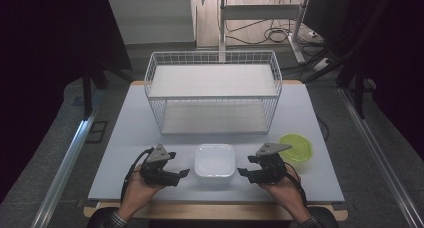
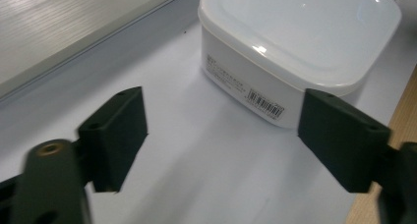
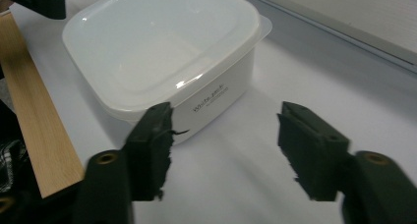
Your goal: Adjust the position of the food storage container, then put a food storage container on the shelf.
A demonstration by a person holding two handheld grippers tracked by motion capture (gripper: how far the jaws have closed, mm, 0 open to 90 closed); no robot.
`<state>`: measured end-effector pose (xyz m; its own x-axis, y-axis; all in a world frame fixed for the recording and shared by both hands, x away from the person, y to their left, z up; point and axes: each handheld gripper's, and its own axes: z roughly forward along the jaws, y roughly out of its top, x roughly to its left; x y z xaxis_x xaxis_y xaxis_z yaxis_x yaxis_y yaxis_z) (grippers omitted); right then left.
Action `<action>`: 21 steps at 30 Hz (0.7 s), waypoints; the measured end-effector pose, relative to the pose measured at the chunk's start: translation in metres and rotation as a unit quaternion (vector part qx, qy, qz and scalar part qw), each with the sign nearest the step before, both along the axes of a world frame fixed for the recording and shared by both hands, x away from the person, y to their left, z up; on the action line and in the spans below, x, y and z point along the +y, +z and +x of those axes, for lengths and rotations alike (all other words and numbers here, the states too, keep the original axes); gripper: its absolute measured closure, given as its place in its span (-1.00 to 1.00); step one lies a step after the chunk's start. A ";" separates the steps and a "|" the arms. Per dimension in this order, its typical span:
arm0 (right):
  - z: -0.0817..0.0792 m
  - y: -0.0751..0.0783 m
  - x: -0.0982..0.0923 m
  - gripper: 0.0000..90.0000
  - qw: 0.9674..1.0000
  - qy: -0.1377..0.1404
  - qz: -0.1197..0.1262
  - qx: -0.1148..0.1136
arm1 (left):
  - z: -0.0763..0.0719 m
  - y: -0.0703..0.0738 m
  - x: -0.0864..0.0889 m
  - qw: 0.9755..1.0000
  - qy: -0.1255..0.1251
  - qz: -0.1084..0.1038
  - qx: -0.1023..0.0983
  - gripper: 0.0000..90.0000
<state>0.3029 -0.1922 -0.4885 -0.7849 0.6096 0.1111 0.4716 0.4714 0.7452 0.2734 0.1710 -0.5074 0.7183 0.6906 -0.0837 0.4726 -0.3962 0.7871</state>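
Between left gripper (image 1: 184,173) and right gripper (image 1: 242,172), both spread and empty: white lidded container (image 1: 215,161). Risk: uneven closing, light box skidding toward table edge (image 1: 215,202).

A pale grey table (image 1: 310,138) with a light wooden edge (image 1: 210,211) fills the middle of the high view. Grey floor (image 1: 45,153) surrounds it, with aluminium rails (image 1: 65,163) running along the 9 o'clock and 3 o'clock sides. At 12 o'clock stands a white metal frame (image 1: 222,18), with a tangle of black cables (image 1: 272,35) on the floor just at 1 o'clock. Dark curtains (image 1: 45,48) close the scene at 10 and 2 o'clock. The light is dim and even, brightest on the tabletop.
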 end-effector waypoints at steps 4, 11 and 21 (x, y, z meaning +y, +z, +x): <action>-0.001 -0.001 -0.002 -0.47 1.000 0.000 0.003 -0.005 | -0.001 -0.004 0.003 1.000 -0.001 0.009 0.000 -0.77; 0.001 -0.006 -0.005 -0.67 1.000 -0.001 0.000 0.001 | 0.000 -0.007 0.005 0.999 -0.022 0.023 -0.012 -0.84; 0.002 -0.006 -0.003 -0.80 1.000 0.002 0.005 -0.013 | 0.002 -0.007 0.001 0.999 -0.034 0.011 -0.023 -0.91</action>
<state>0.3047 -0.1947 -0.4945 -0.7901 0.6055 0.0958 0.4496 0.4661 0.7620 0.2753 0.1720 -0.5144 0.7664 0.6414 -0.0340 0.4069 -0.4440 0.7983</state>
